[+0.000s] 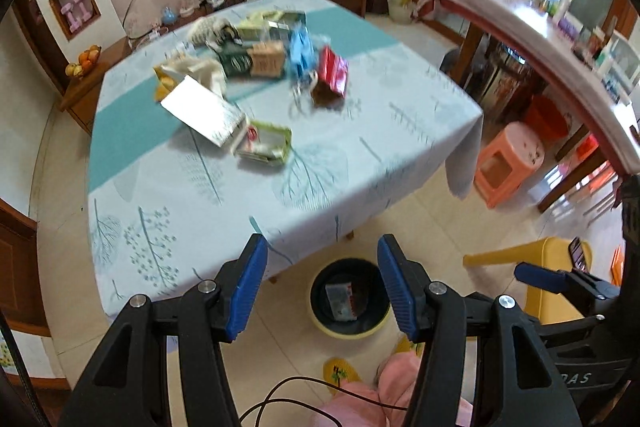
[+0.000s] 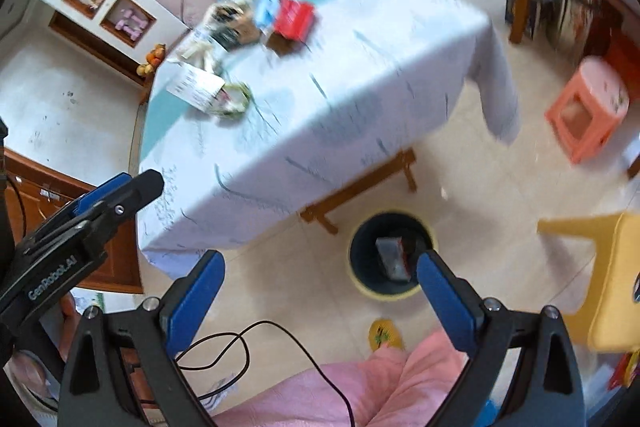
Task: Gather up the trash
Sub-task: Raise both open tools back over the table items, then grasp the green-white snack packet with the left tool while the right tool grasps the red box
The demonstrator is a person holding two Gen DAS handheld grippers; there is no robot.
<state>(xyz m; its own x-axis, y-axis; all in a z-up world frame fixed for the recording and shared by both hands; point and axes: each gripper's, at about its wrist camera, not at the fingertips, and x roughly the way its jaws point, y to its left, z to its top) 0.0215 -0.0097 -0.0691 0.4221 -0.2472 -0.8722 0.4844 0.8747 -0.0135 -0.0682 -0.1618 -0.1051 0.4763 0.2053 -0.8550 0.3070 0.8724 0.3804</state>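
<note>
Both empty and open, left hand-held gripper (image 1: 322,283) and right hand-held gripper (image 2: 320,291) above the bin (image 1: 350,301), trash (image 1: 240,75) ahead on the counter (image 1: 360,147), nearest the tilted white box (image 1: 204,111), left one nearer.

Right gripper (image 2: 320,279) jaws apart, empty, above floor. Bin (image 2: 390,254) below holds 1 grey box (image 2: 392,257). Blurred table (image 2: 360,75) carries scattered packaging (image 2: 294,17).
</note>
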